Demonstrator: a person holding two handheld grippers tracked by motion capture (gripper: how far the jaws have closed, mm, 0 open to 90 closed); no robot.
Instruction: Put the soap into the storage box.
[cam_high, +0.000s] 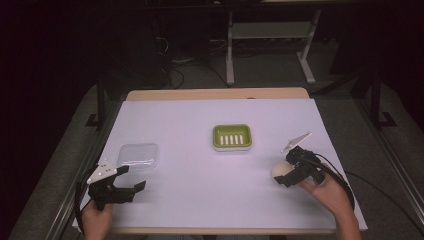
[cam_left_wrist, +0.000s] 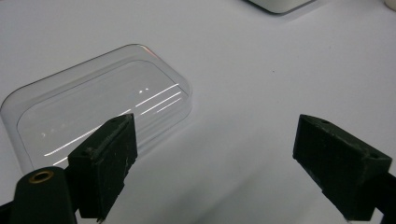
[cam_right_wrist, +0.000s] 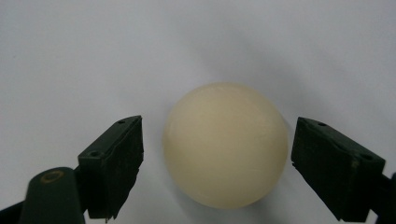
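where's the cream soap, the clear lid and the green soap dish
cream soap (cam_right_wrist: 225, 144), right gripper view, middle of its rounded top
clear lid (cam_left_wrist: 100, 100), left gripper view, its flat centre
green soap dish (cam_high: 232, 136), high view, slotted middle

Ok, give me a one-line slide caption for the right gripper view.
Right gripper open, jaws on either side of a cream soap bar on the white table cover, not yet touching it.

A cream ball (cam_right_wrist: 225, 144), smooth with a soft satin sheen, is framed by the matt black, faintly scuffed plastic jaws of the right gripper (cam_right_wrist: 217, 163). At ten o'clock from the left gripper (cam_left_wrist: 215, 163), a clear glossy plastic lid (cam_left_wrist: 95, 105) is streaked with light reflections. A glossy green-and-white plastic soap dish (cam_high: 232, 137) is set on matt white paper (cam_high: 200, 195) over a pale wooden table (cam_high: 215, 94).
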